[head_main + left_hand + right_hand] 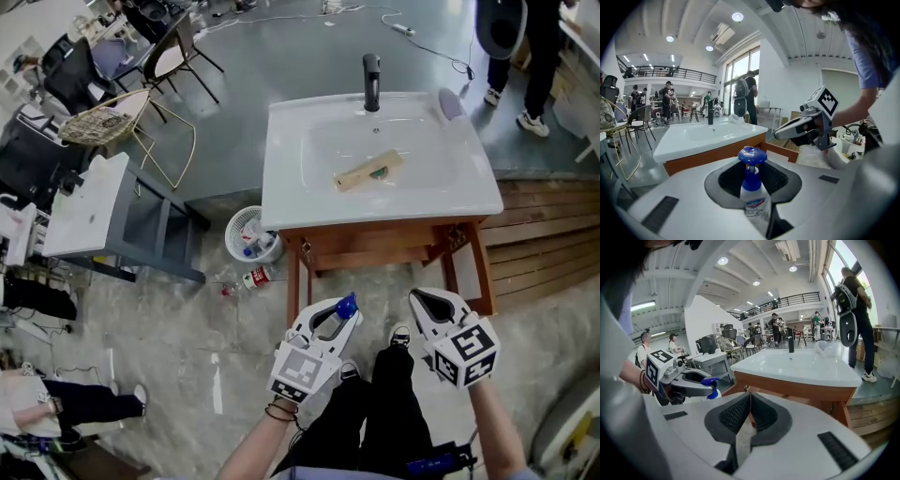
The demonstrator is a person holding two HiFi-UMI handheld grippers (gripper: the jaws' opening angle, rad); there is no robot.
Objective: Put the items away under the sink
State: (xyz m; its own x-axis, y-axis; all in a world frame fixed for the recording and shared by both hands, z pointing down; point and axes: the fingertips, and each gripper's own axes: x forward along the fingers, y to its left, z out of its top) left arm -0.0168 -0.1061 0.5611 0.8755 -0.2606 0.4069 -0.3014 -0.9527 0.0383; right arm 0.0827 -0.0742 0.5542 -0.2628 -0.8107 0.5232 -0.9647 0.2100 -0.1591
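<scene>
A clear soap bottle with a blue pump cap (pixel 339 311) (pixel 752 185) sits upright between the jaws of my left gripper (pixel 343 307) (pixel 753 165), which is shut on it. My right gripper (pixel 420 298) (pixel 749 397) hangs beside it, jaws closed together with nothing between them. Both are held low in front of the white sink (pixel 281 202) (pixel 689 140) (pixel 806 373) on its wooden stand (pixel 375 255). A wooden-backed brush (pixel 368 171) lies in the basin below the black faucet (pixel 371 82). The space under the sink is hidden from the head view.
A white bin (pixel 251 234) with trash stands left of the stand, and a small bottle (pixel 251 279) lies on the floor near it. A grey cabinet with a white top (pixel 89 206) and chairs (pixel 103 122) are at left. A person (pixel 525 56) stands back right, beside wooden decking (pixel 544 234).
</scene>
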